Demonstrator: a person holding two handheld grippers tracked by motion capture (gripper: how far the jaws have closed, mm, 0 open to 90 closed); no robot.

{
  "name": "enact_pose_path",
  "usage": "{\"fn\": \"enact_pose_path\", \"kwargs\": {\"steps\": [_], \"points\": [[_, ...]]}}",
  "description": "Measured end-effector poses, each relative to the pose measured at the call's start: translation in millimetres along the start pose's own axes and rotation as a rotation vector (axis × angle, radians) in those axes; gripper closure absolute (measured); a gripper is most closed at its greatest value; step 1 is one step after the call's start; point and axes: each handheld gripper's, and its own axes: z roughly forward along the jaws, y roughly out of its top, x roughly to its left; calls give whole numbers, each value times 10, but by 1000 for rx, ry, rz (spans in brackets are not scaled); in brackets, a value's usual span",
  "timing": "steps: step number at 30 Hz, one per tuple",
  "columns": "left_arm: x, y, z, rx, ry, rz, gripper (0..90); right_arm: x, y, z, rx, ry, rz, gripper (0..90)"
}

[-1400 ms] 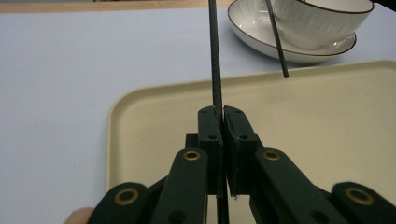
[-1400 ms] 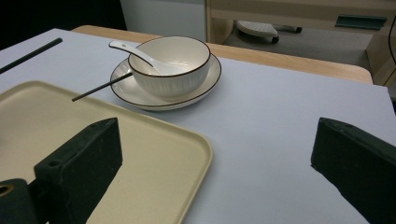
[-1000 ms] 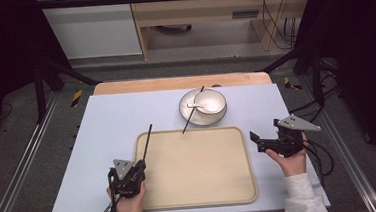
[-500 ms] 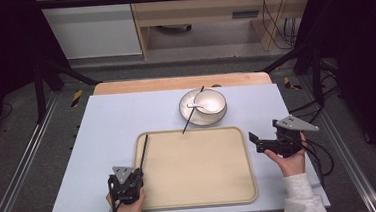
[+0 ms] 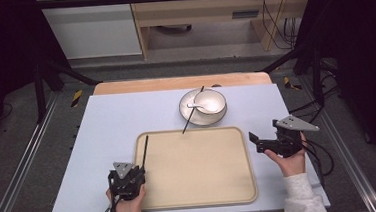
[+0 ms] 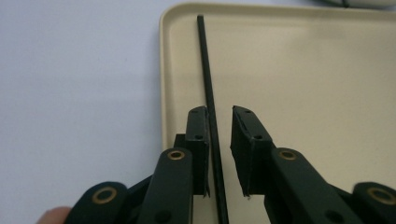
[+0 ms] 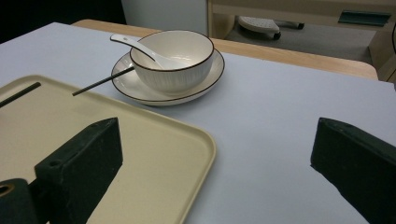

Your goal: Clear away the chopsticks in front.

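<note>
I see my left gripper (image 6: 219, 149) at lower left, jaws narrowly parted around a black chopstick (image 6: 209, 102) lying along the tray's (image 5: 228, 133) left edge. My right gripper (image 5: 258, 141) at right gapes wide, holding nothing.

Counted on the table: two black chopsticks (image 5: 143, 150) (image 5: 192, 111), one tray (image 5: 242, 195), one bowl (image 5: 217, 108), one plate (image 5: 186, 111), one spoon (image 5: 196, 105).

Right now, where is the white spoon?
In the high view, the spoon sits in the bowl on the plate, at the far middle of the table, just beyond the tray.
</note>
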Motion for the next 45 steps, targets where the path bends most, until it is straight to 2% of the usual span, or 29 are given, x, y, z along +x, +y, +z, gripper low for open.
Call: {"fn": "enact_pose_path", "kwargs": {"steps": [4,7,10,15,21,27,35,37,42,45], "points": [[21,148,-12,-38,-52,28,668,-3,2,-8,-3,1,3,26],[21,289,-3,-91,-116,55,567,-4,2,-9,-3,0,3,25],[4,424,26,-114,-162,79,502,-4,2,-10,-8,-1,5,27],[-69,604,161,-100,-210,121,401,-7,2,-13,-9,-2,6,27],[-210,797,322,-90,-256,198,320,-11,3,-14,-8,-3,5,27],[-352,918,514,-79,-318,221,286,-5,4,-10,-9,1,9,26],[-513,1081,697,-67,-334,266,256,-11,4,-6,-8,0,3,26],[-561,1120,740,-59,-330,274,254,-12,6,-6,-9,1,5,27],[-699,1210,899,-31,-350,306,245,-13,6,-6,-8,2,3,26],[-742,1251,972,-38,-356,314,239,-14,7,-9,-10,0,5,27]]}}
